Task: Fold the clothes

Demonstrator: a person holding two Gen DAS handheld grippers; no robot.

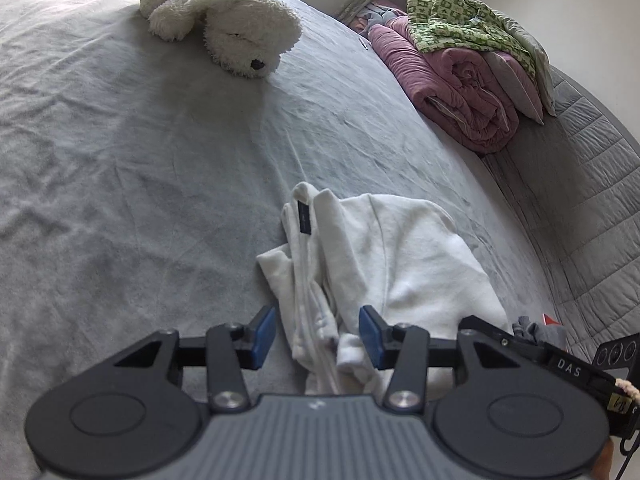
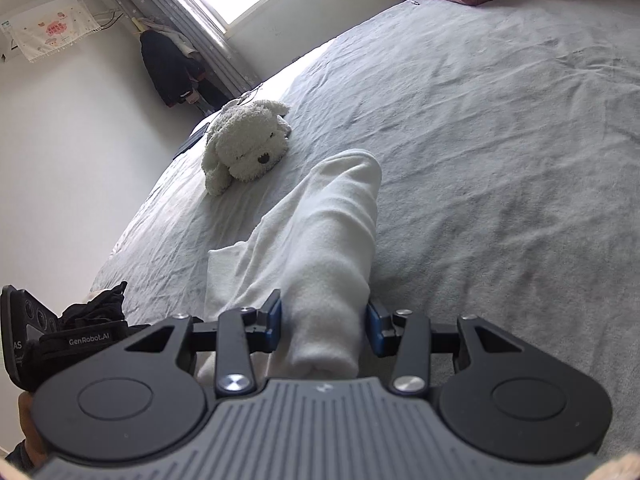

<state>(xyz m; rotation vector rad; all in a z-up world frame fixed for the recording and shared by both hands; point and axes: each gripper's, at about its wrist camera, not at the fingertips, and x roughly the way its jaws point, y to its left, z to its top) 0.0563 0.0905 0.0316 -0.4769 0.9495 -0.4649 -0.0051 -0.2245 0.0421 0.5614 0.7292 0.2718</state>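
You are working over a wide bed covered with a wrinkled pale grey sheet (image 1: 120, 152). On it lies a crumpled white fleece garment with a small dark label (image 1: 384, 256), close to you. Further away, a fluffy white toy dog (image 1: 228, 24) rests on the sheet, well apart from the garment. At the far side, a rolled mauve quilt (image 1: 452, 76) carries a green patterned cloth (image 1: 460, 24).
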